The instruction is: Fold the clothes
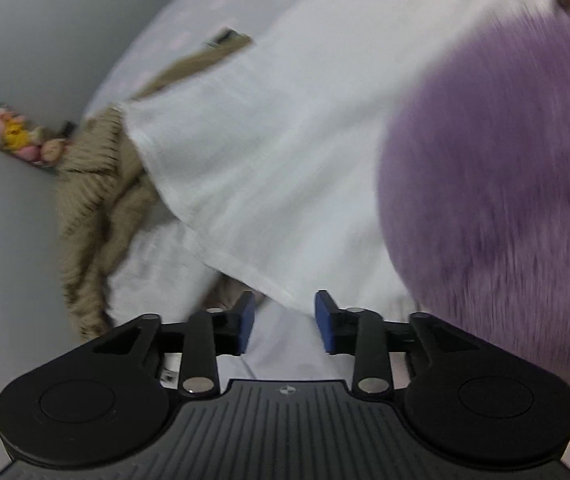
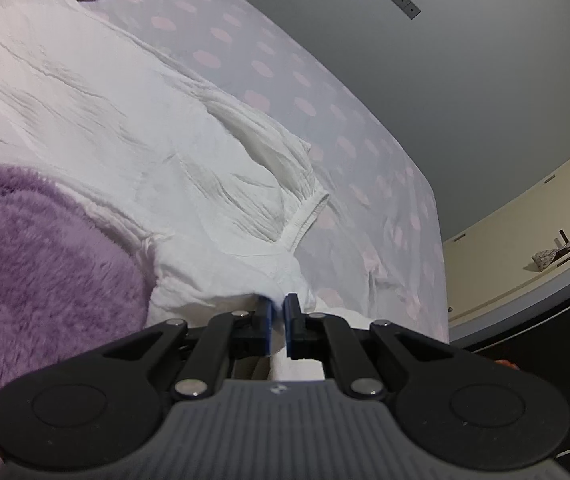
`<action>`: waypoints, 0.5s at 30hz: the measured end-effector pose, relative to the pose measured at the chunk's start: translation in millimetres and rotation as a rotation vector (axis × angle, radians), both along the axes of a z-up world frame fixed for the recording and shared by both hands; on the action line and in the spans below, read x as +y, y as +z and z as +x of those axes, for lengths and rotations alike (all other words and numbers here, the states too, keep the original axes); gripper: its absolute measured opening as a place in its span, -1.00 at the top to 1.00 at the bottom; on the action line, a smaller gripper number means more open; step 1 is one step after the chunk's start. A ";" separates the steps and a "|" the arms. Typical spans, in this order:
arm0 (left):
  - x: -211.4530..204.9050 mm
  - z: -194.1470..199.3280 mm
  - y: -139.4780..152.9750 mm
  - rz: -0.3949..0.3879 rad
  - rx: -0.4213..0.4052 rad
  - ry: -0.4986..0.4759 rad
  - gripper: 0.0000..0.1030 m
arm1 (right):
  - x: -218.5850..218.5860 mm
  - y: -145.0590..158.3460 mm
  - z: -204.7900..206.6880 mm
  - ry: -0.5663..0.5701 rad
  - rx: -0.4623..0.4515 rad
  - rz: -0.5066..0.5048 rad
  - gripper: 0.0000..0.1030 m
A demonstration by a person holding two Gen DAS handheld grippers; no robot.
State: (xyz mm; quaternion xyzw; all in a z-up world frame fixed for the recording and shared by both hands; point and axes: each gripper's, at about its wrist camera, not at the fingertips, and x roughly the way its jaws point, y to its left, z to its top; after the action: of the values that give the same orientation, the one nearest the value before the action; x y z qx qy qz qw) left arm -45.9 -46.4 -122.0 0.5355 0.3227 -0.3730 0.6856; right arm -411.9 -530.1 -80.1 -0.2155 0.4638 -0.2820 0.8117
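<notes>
the left gripper [image 1: 285, 320] tilts steeply down over the bed, its blue pads [image 1: 247, 322] standing apart with nothing pinched between them — a hem corner of the white garment [image 1: 285, 128] lies just ahead of the gap, and bare sheet shows below. the right gripper [image 2: 279, 320] points down at a shallower angle, its jaws clenched on a bunched fold of the same white garment [image 2: 125, 120], cloth squeezed between the pads. the garment is spread wide across the dotted bedsheet [image 2: 285, 60], one gathered cuff [image 2: 309, 212] lying near the right gripper. a fuzzy purple sleeve [image 1: 505, 200] crowds the right of the left view, blurred, and covers part of the garment. a tan ribbed knit [image 1: 93, 208] sits bunched beside the garment's far edge — small toys [image 1: 13, 132] line a ledge beyond.
</notes>
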 end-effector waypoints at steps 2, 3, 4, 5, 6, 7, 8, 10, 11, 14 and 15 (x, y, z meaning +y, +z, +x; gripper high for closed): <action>6.6 -1.9 -15.9 0.029 0.029 -0.021 0.22 | -0.7 0.0 11.4 -0.001 0.031 -0.011 0.86; 10.4 -2.7 -23.9 0.035 0.044 -0.029 0.22 | 0.1 -0.2 16.4 -0.001 0.047 -0.016 0.86; 14.0 -3.4 -31.9 0.040 0.058 -0.037 0.22 | 1.0 -0.5 21.3 -0.001 0.062 -0.021 0.86; 16.6 -4.1 -39.7 0.040 0.067 -0.043 0.22 | 1.9 -0.8 26.2 -0.002 0.078 -0.026 0.86; 18.6 -4.8 -45.4 0.038 0.072 -0.050 0.22 | 2.8 -1.1 31.2 -0.002 0.093 -0.031 0.86; 20.6 -5.8 -50.9 0.034 0.079 -0.064 0.22 | 3.7 -1.4 36.1 -0.003 0.109 -0.036 0.86; 22.5 -6.9 -56.1 0.030 0.086 -0.078 0.22 | 5.8 -1.6 41.0 0.001 0.127 -0.042 0.86; 24.4 -10.7 -62.0 0.023 0.093 -0.114 0.22 | 8.8 -2.0 49.2 0.012 0.159 -0.053 0.86; 25.3 -12.9 -64.8 0.019 0.094 -0.135 0.22 | 10.7 -1.7 53.9 0.018 0.173 -0.059 0.86; 26.8 -19.4 -71.1 0.009 0.084 -0.192 0.22 | 17.0 -0.5 65.2 0.026 0.196 -0.069 0.86; 26.5 -20.7 -73.7 -0.001 0.078 -0.206 0.22 | 18.8 -0.3 68.6 0.028 0.201 -0.071 0.86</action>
State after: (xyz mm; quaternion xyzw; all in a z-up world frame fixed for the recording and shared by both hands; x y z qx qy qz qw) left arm -66.7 -19.9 -195.7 0.5504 0.2923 -0.4624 0.6308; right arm -343.3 -511.3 -80.4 -0.2777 0.5294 -0.2636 0.7570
